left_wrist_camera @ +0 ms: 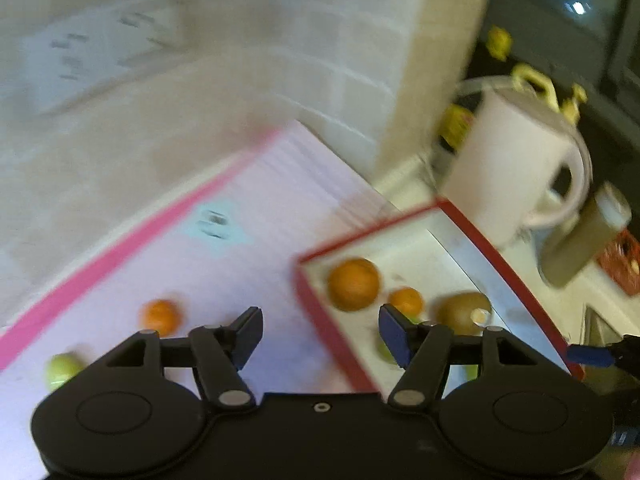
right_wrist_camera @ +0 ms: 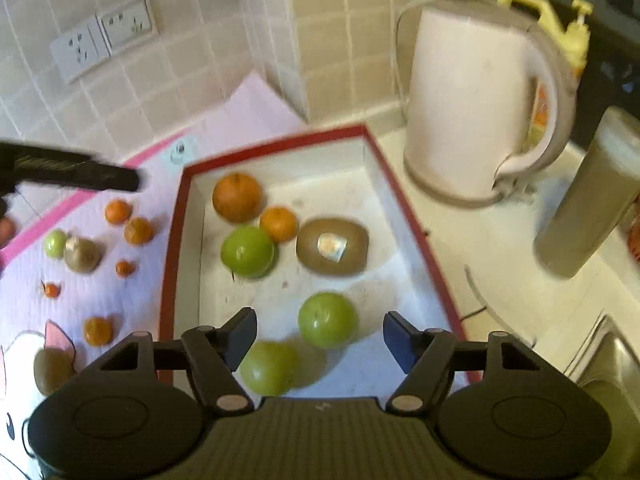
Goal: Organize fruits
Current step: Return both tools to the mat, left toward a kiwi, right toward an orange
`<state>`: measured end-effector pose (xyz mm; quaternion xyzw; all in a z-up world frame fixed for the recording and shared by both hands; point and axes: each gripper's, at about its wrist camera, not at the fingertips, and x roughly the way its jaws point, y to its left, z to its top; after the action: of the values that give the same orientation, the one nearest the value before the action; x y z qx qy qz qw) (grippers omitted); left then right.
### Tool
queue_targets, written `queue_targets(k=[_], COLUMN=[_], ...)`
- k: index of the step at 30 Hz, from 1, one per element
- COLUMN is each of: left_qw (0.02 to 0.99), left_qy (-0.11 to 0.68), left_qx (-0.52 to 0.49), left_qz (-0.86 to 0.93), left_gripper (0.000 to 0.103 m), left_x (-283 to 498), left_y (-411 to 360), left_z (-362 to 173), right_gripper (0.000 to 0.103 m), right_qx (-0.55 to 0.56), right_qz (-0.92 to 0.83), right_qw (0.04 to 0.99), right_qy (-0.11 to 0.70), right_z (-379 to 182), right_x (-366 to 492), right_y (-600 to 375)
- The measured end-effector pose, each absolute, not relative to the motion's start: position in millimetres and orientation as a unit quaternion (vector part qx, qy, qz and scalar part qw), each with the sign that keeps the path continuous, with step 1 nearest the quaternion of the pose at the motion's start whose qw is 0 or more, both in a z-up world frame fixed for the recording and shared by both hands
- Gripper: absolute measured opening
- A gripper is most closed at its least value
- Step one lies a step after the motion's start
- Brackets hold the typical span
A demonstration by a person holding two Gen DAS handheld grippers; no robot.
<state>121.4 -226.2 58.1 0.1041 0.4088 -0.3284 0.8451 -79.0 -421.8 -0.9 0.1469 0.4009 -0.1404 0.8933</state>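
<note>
A red-rimmed white tray (right_wrist_camera: 404, 200) holds a big orange (right_wrist_camera: 237, 197), a small orange (right_wrist_camera: 278, 223), a kiwi (right_wrist_camera: 332, 245) with a sticker and three green apples (right_wrist_camera: 327, 320). My right gripper (right_wrist_camera: 320, 338) is open and empty above the tray's near end, the apples between and below its fingers. On the pink mat (right_wrist_camera: 132, 288) lie several small oranges (right_wrist_camera: 118, 211), a green fruit (right_wrist_camera: 55, 243) and kiwis (right_wrist_camera: 82, 255). My left gripper (left_wrist_camera: 320, 334) is open and empty over the tray's left rim (left_wrist_camera: 324, 320). It also shows in the right wrist view (right_wrist_camera: 120, 178).
A white electric kettle (right_wrist_camera: 476, 100) stands behind the tray on the right, a grey-green bottle (right_wrist_camera: 588, 200) beside it. A sink edge (right_wrist_camera: 608, 360) is at the right. Tiled wall with sockets (right_wrist_camera: 104, 40) is behind the mat.
</note>
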Motion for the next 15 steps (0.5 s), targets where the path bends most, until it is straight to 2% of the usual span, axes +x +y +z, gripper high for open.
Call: queue_targets(k=[3,8,15], left_qw=[0.870,0.903,0.917], left_qy=[0.381,0.348,0.347], left_qx=[0.082,0.045,0.022], left_qz=[-0.300,-0.249,-0.196], left_gripper=[0.078,0.079,0.079], left_x=[120,112,89], left_y=[-179,-103,-23], left_z=[85,120,115], right_gripper=[0.080,0.081,0.081], right_qx=[0.135,0.119,0.087], right_qz=[-0.142,-0.121,-0.065], right_qw=[0.905,0.923,0.936], right_qy=[0.378,0.346,0.334], right_z=[18,47,61], right_x=[-75,-55,-3], right_y=[-414,-391,-329])
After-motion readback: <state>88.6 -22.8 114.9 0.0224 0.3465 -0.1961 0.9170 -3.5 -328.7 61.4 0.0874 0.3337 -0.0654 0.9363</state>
